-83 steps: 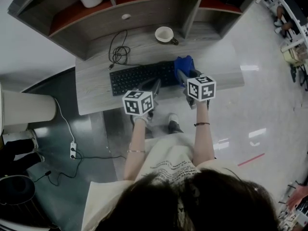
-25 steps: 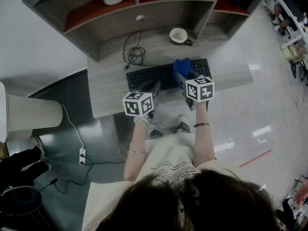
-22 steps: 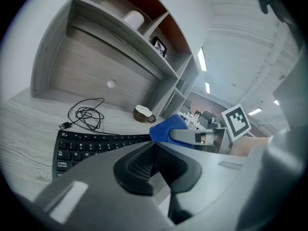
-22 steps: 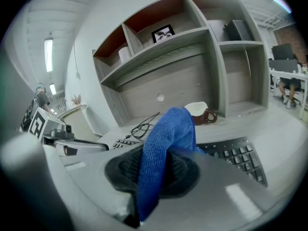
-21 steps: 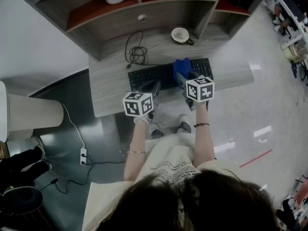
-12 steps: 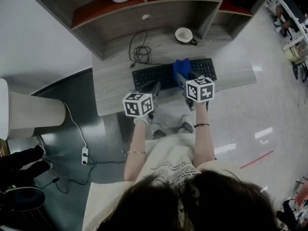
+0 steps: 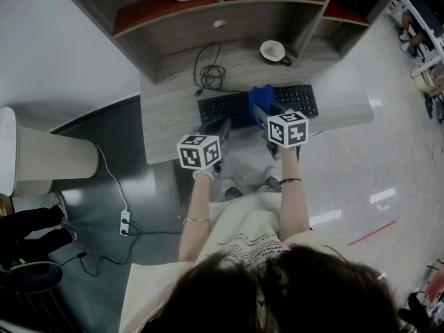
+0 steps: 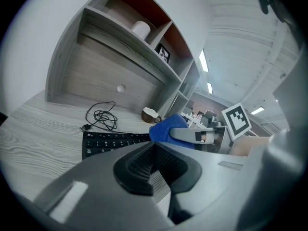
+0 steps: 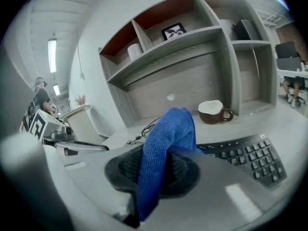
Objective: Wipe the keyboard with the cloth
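While the right gripper (image 7: 261,114) pinches the blue cloth (image 7: 261,96) over the keyboard (image 7: 295,101), whose long axis runs left-right along the tabletop (image 7: 170,116), the left gripper (image 7: 223,126) sits closed, empty.

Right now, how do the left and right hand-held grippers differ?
The right hand-held gripper is clamped on the blue cloth; the left hand-held gripper is shut on nothing. The right one reaches over the keyboard; the left one sits nearer the desk's front edge, with the keyboard ahead of it. Both carry a marker cube.
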Motion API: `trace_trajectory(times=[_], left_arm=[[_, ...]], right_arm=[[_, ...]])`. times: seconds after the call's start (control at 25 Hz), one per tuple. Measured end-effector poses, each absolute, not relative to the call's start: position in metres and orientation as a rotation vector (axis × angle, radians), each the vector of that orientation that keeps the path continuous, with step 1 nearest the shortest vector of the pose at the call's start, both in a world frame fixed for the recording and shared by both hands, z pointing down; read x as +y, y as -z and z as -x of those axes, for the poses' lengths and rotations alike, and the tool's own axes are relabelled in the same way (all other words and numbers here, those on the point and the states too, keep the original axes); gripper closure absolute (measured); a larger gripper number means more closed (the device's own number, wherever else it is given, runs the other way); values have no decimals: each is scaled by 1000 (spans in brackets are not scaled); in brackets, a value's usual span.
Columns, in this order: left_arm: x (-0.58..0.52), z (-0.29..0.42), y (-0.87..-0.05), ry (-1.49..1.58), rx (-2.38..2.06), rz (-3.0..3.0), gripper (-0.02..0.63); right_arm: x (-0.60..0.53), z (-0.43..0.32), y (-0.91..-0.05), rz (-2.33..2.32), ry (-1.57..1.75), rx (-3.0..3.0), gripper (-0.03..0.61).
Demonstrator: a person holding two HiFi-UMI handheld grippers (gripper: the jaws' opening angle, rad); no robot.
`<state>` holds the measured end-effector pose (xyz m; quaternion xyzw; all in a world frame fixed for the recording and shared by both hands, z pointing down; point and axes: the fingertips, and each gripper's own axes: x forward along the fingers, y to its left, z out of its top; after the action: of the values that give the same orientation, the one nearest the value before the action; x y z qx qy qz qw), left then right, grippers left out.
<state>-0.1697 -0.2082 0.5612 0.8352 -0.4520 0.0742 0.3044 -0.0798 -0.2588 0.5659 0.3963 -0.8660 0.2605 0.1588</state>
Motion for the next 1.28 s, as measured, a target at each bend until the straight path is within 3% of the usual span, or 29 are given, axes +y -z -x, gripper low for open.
trace_trajectory(times=[1.28], left_arm=[[-186, 226, -567, -189, -1268, -2158, 612]], right_arm=[[-246, 145, -569, -1032, -745, -2518, 520]])
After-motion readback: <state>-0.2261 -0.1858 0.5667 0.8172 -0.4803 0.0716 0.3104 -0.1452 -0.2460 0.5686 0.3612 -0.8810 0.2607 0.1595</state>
